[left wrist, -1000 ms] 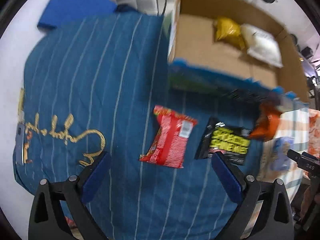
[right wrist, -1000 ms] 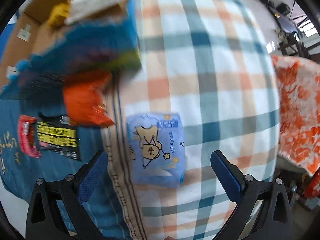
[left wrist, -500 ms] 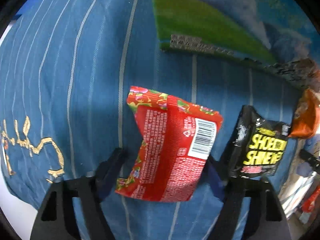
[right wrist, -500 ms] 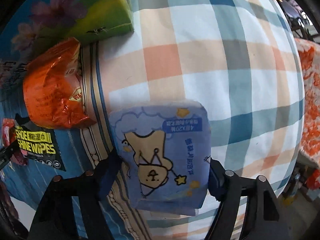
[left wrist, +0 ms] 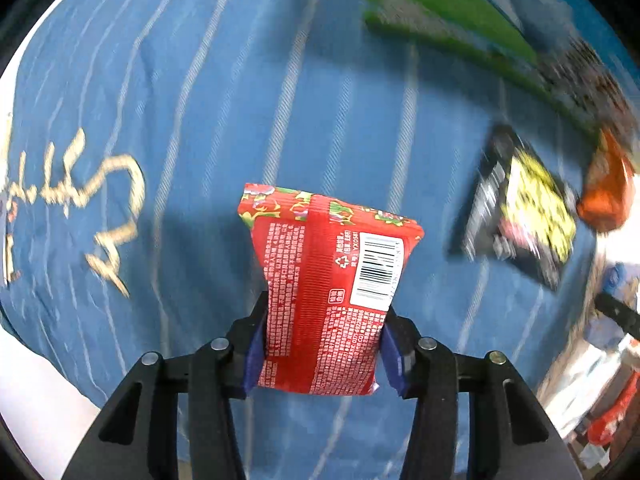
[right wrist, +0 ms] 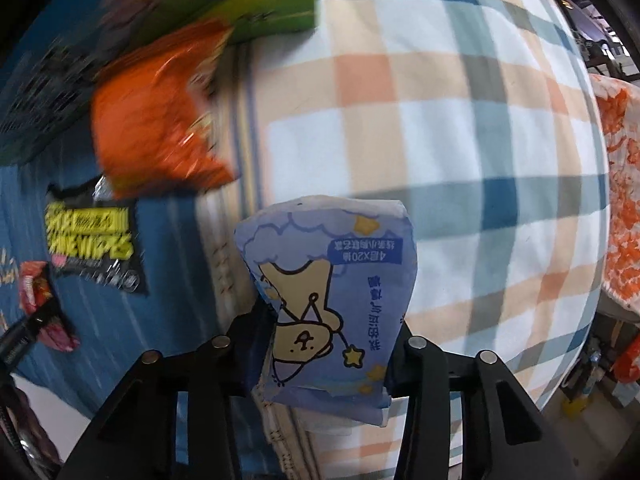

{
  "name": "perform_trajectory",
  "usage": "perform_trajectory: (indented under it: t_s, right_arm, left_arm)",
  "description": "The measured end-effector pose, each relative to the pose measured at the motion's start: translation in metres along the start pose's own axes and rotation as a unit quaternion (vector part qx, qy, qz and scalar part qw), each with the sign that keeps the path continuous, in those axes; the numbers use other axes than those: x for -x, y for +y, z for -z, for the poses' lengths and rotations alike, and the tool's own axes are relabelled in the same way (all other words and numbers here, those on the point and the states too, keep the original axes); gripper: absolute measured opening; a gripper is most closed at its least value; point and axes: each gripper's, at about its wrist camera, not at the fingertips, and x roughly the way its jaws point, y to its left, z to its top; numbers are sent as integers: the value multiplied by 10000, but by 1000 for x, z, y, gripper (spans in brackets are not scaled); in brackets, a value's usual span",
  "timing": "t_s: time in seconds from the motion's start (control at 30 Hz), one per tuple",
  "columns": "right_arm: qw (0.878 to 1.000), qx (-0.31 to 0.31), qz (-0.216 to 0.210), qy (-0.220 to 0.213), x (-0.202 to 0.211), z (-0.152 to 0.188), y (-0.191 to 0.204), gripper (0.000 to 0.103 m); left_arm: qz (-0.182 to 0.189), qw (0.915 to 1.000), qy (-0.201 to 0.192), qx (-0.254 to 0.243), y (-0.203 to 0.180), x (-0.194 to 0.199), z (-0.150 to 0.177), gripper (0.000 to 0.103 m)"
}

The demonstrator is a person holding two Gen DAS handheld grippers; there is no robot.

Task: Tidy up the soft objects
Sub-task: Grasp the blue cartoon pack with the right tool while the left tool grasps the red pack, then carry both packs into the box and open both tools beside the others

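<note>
Two grippers each pinch a soft packet. The left gripper (left wrist: 322,354) has its blue-padded fingers (left wrist: 253,350) pressed against both sides of a red crinkly plastic packet with a white barcode label (left wrist: 326,292), which stands up between them and casts a shadow on the blue white-striped cloth with gold script embroidery (left wrist: 192,128) beneath. Ahead and to the right of that gripper, a black flat pouch with yellow lettering (left wrist: 520,208) lies on the same cloth, blurred, and just beyond it sits an orange shiny foil bag (left wrist: 608,192). Farther ahead runs the green and blue printed side of a box (left wrist: 452,28), also blurred.

The right gripper (right wrist: 326,356) is closed on a pale blue soft tissue pack printed with a cartoon bear and stars (right wrist: 332,292), held above a plaid cloth of orange, teal and white squares (right wrist: 440,100). Ahead and to its left lies the orange bag (right wrist: 160,112), with the black pouch (right wrist: 96,240) left of the gripper on the blue cloth (right wrist: 164,292). At the far left edge, the red packet (right wrist: 36,288) shows in part.
</note>
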Motion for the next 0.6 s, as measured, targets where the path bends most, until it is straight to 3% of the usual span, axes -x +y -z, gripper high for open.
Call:
perform_trajectory:
  t_s: [0.27, 0.43, 0.6]
  right_arm:
    - [9993, 278, -254, 27, -1, 44, 40, 41]
    - [9982, 354, -477, -80, 16, 59, 55, 39]
    - [9958, 519, -668, -352, 53, 70, 61, 38]
  left_arm:
    - [217, 9990, -9, -380, -49, 5, 50, 44]
    - [306, 9966, -365, -666, -78, 36, 65, 44]
    - [420, 9924, -819, -816, -82, 81, 69, 44]
